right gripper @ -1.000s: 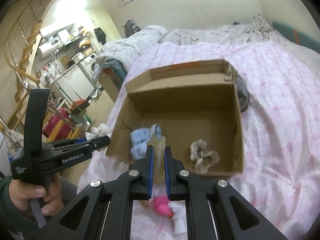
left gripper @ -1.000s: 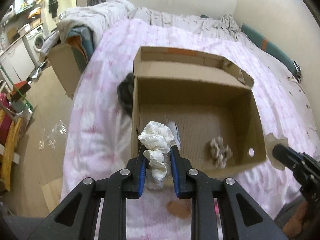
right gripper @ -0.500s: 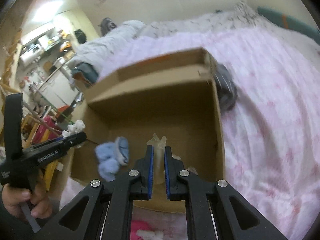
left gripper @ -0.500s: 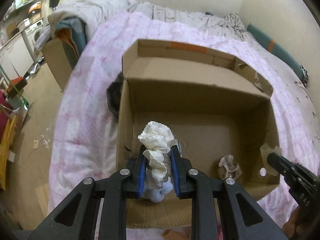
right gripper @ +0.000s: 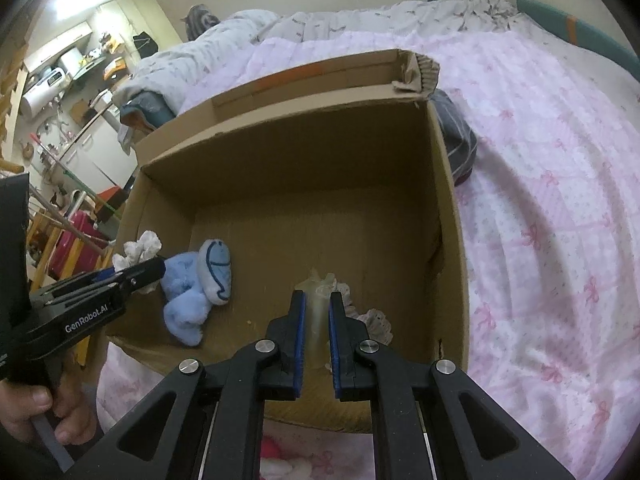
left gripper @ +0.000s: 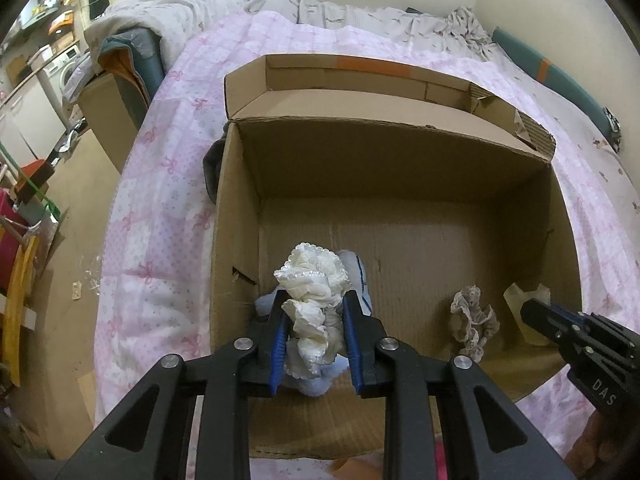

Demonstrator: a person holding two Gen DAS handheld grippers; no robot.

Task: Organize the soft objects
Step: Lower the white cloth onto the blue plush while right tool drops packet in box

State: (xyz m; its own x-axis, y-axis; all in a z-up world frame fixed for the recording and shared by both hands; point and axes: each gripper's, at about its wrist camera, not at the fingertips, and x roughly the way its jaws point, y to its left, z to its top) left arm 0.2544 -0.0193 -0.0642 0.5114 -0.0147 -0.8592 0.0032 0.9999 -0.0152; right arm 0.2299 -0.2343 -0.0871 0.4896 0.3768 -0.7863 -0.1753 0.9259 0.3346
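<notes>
Both grippers lowered into box point(left gripper: 236, 208), blue plush point(right gripper: 200, 280) beneath

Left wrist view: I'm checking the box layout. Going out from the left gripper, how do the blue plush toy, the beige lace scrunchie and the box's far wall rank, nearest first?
1. Blue plush toy, just behind the left gripper, box's left side.
2. Beige lace scrunchie, off to the right on the box floor.
3. Far wall, at the back.

We read "GenRobot.AI" in white letters on the black body of the left tool point(right gripper: 136, 276), seen from the right wrist. On the right tool point(left gripper: 538, 310), seen from the left wrist, we make out only the white letters "DAS".
</notes>
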